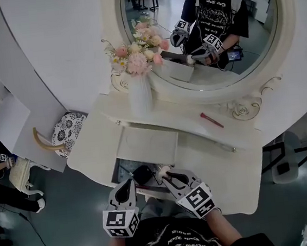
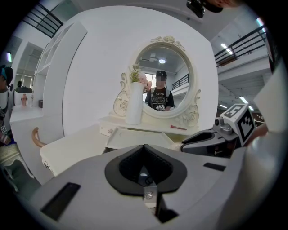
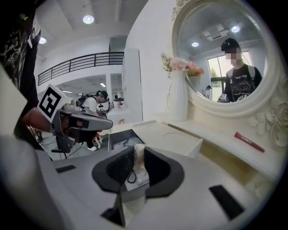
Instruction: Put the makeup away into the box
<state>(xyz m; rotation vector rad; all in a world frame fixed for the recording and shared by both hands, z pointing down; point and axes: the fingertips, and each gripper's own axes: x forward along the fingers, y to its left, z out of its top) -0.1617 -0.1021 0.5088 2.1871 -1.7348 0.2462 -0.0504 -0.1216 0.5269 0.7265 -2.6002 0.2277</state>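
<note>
While the left tongs are sitting clenched and empty, the right tongs are clamping a beige makeup item at the open box in the desk; head view is showing only the item's tip.

No legible word or number anywhere. Left gripper and right gripper cubes carry black-and-white square markers: patterns only, no characters. T-shirt, near edge, white print, too blurred to read. Pale packet between the right jaws has a small dark print line, too small to read
</note>
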